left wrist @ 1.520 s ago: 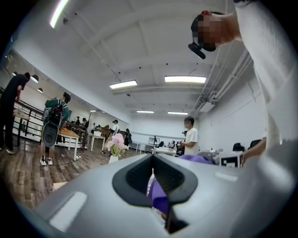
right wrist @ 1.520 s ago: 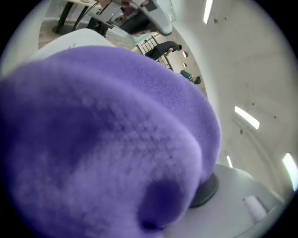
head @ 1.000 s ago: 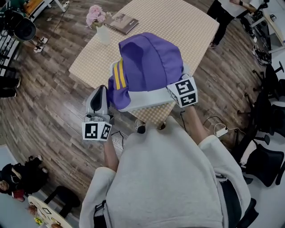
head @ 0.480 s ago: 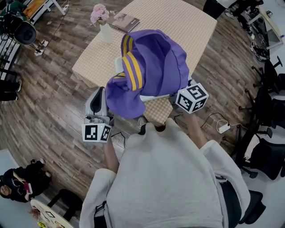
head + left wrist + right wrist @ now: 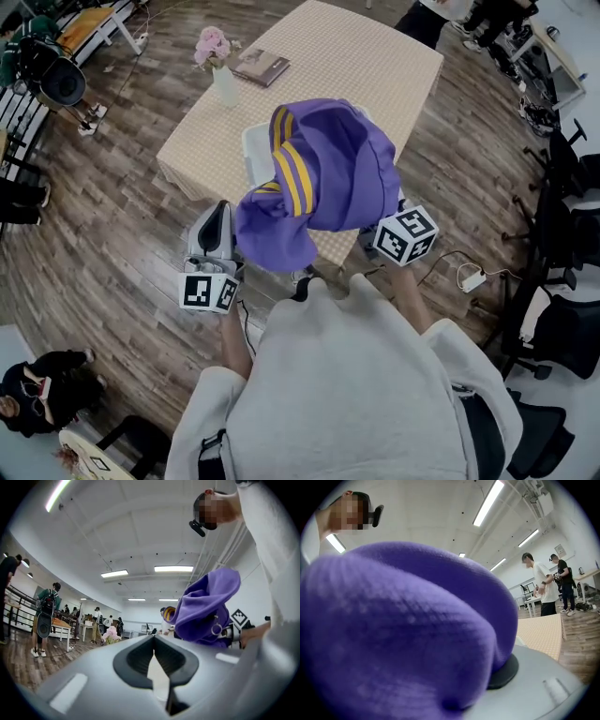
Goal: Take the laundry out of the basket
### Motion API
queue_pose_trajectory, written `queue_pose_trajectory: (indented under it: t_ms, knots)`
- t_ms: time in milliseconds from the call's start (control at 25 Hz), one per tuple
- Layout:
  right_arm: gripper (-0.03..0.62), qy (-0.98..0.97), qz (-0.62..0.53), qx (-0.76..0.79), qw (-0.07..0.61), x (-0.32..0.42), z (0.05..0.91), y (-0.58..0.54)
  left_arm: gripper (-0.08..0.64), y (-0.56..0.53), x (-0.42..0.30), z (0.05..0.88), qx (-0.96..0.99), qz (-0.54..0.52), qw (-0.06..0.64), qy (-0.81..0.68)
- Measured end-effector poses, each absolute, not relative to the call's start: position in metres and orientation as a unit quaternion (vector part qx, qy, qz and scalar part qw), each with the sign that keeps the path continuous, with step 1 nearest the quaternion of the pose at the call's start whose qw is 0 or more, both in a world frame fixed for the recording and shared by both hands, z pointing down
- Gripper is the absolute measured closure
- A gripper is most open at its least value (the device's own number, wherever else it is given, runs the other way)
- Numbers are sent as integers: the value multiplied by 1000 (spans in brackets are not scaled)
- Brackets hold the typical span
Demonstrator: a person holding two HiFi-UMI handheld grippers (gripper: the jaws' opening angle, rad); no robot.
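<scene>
Over the checked table's [image 5: 375, 66] near edge, the right gripper [image 5: 380, 230] clamps a purple, yellow-striped garment [image 5: 337, 173] above the white basket [image 5: 253, 150]. The left gripper [image 5: 216, 214] is closed and empty. Raise until the hem clears the rim.

Grey plastic left gripper [image 5: 153, 639], dark pads meeting at the tips with nothing between, bunched purple fabric garment [image 5: 206, 606] with yellow-striped cuff [image 5: 168, 615] raised at right, pink flower bunch [image 5: 111, 633] beyond, wood-plank floor [image 5: 23, 660] at left

Open lab or office hall: strip ceiling lights [image 5: 173, 568], office chairs [image 5: 562, 333], worktables [image 5: 61, 622], plank floor [image 5: 112, 244]
</scene>
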State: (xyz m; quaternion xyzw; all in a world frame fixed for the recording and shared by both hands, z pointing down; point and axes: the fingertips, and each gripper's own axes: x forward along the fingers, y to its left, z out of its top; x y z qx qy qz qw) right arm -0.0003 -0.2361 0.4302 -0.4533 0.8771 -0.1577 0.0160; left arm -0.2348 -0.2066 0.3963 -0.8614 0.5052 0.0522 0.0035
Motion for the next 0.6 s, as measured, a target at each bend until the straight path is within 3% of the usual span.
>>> queue_pose_trajectory:
  t_ms: [600]
  knots:
    - [258, 881, -135, -453, 15, 69, 440, -40, 551, -18, -146, 399, -873, 28, 8, 487]
